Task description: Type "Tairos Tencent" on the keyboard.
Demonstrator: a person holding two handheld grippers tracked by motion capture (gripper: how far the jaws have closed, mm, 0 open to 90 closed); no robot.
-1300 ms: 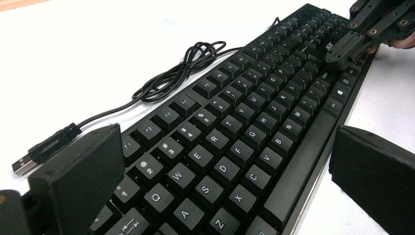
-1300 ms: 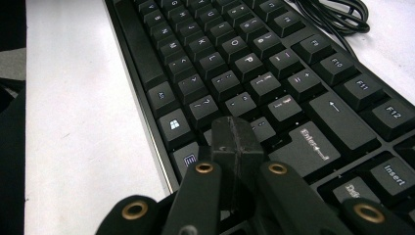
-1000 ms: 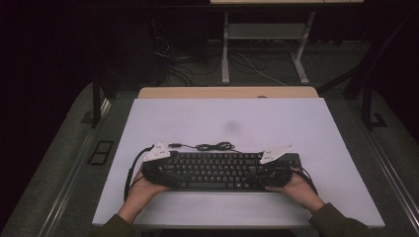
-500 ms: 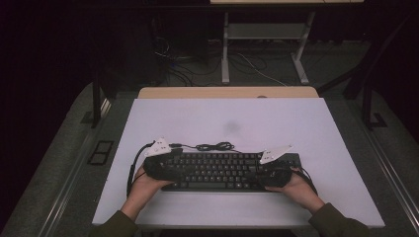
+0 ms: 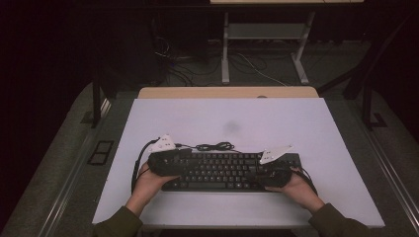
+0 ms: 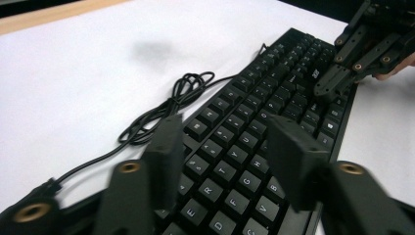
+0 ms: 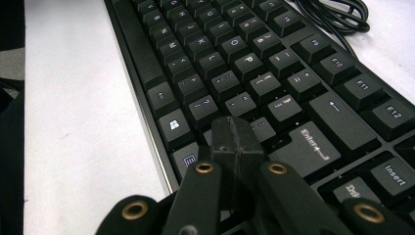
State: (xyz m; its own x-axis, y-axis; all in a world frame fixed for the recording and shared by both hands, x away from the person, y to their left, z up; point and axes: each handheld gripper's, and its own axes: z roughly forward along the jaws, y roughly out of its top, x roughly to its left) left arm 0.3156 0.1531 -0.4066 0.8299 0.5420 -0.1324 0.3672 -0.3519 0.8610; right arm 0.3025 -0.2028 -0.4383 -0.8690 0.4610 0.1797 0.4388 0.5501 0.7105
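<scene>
Looked like a lab or test room: white table [image 5: 296,123] under dim light, metal desk frame [image 5: 262,34] behind, loose cables [image 5: 178,64] on grey floor [image 5: 59,163].

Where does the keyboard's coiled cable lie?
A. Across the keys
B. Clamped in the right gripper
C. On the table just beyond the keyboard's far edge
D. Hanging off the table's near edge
C: the high view shows the cable bunched on the table just past the far edge of the keyboard, off the keys.
</scene>
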